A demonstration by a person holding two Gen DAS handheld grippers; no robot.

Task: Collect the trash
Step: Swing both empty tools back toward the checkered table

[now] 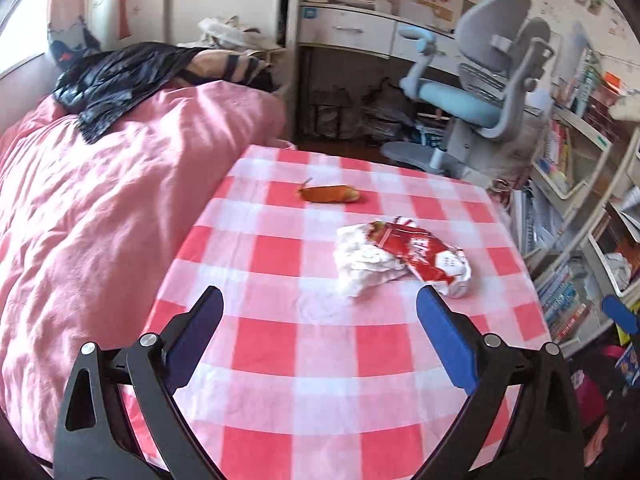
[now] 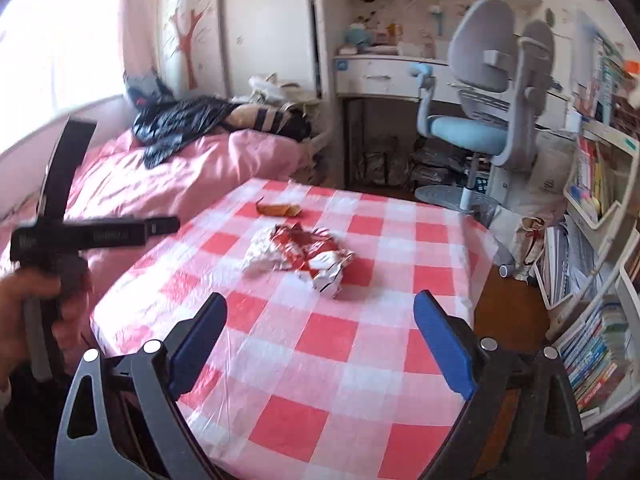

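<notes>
- Standing wide apart, the jaws of the left gripper [image 1: 320, 334] are seen with nothing held between them.
- The jaws of the right gripper [image 2: 320, 338] are likewise spread wide and empty.
- A red snack wrapper [image 1: 420, 256] is found on the checked tabletop [image 1: 280, 380], ahead of the left jaws and just beyond the right-hand one, lying partly over a crumpled white tissue [image 1: 360, 260].
- An orange wrapper [image 1: 328, 194] is seen farther ahead, well apart from both jaws.
- A hand [image 2: 28, 312] is visible left of the right jaws.
</notes>
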